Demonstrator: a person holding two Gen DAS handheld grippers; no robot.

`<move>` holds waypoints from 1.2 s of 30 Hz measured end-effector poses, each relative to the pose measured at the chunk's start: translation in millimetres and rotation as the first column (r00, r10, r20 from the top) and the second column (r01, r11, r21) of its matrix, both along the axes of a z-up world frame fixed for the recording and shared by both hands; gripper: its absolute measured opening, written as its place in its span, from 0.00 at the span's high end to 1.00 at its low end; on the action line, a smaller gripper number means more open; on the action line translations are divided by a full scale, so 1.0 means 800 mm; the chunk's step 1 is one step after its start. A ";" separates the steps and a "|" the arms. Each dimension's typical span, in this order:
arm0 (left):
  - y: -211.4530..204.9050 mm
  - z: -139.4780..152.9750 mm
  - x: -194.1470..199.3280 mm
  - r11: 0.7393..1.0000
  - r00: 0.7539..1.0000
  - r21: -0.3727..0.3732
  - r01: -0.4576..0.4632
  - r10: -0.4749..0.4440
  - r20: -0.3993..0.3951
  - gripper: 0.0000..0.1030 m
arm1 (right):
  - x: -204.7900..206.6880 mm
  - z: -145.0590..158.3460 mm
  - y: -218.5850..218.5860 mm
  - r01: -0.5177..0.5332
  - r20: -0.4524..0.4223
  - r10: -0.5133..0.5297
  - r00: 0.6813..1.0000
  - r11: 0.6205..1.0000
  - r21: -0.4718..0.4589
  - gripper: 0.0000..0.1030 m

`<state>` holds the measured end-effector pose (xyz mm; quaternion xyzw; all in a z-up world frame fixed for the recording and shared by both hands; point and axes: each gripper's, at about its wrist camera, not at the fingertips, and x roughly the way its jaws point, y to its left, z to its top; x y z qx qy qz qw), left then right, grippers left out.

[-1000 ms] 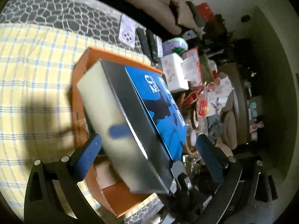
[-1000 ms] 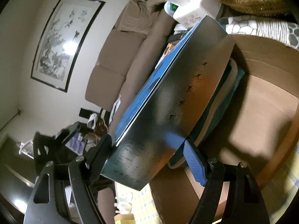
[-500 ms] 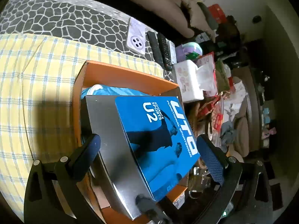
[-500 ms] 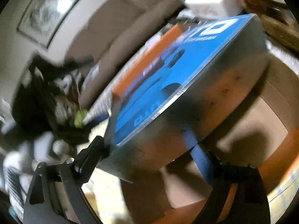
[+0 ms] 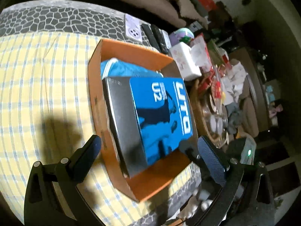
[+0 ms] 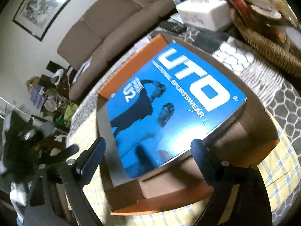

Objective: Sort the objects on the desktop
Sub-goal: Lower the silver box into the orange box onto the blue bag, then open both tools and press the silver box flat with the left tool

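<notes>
A blue and silver UTO sportswear box (image 5: 148,116) lies flat inside an open orange cardboard box (image 5: 96,101), on top of a blue item (image 5: 120,68). It also shows in the right wrist view (image 6: 165,109), inside the orange box (image 6: 131,64). My left gripper (image 5: 150,156) is open and empty, hovering over the near end of the orange box. My right gripper (image 6: 148,160) is open and empty, just above the near edge of the UTO box.
The orange box sits on a yellow checked cloth (image 5: 37,86) over a grey pebble-pattern cover (image 5: 56,20). Remotes (image 5: 156,37), a white tissue box (image 5: 186,62) and a cluttered pile (image 5: 222,94) lie beyond. A woven basket (image 6: 269,45) stands at the right.
The UTO box was held tilted between the right gripper's fingers; it now lies flat in the orange box, released. Both grippers have pulled back from it.
</notes>
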<state>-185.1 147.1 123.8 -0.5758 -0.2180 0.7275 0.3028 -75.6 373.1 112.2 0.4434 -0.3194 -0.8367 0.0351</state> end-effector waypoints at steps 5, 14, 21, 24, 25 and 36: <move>-0.002 -0.005 0.025 0.999 0.999 0.004 0.038 -0.038 0.004 0.01 | 0.009 0.023 0.006 -0.055 0.041 0.053 0.998 0.998 0.043 0.11; -0.002 -0.016 0.055 0.992 0.994 -0.071 0.107 -0.109 -0.025 0.01 | -0.002 0.014 -0.032 -0.364 0.269 0.278 0.922 0.860 0.359 0.38; 0.026 -0.009 0.090 0.958 0.966 -0.171 0.232 -0.248 -0.077 0.01 | -0.013 0.008 -0.036 -0.533 0.407 0.378 0.832 0.749 0.393 0.37; 0.049 0.001 0.106 0.930 0.938 -0.200 0.310 -0.333 -0.093 0.09 | -0.015 0.010 -0.034 -0.555 0.427 0.390 0.816 0.735 0.389 0.37; 0.056 0.005 0.110 0.920 0.930 -0.210 0.332 -0.356 -0.093 0.16 | -0.017 0.009 -0.032 -0.564 0.436 0.395 0.809 0.732 0.383 0.37; 0.122 -0.009 0.122 0.850 0.906 -0.348 0.395 -0.422 -0.002 0.25 | -0.026 -0.011 -0.006 -0.605 0.511 0.390 0.766 0.708 0.365 0.37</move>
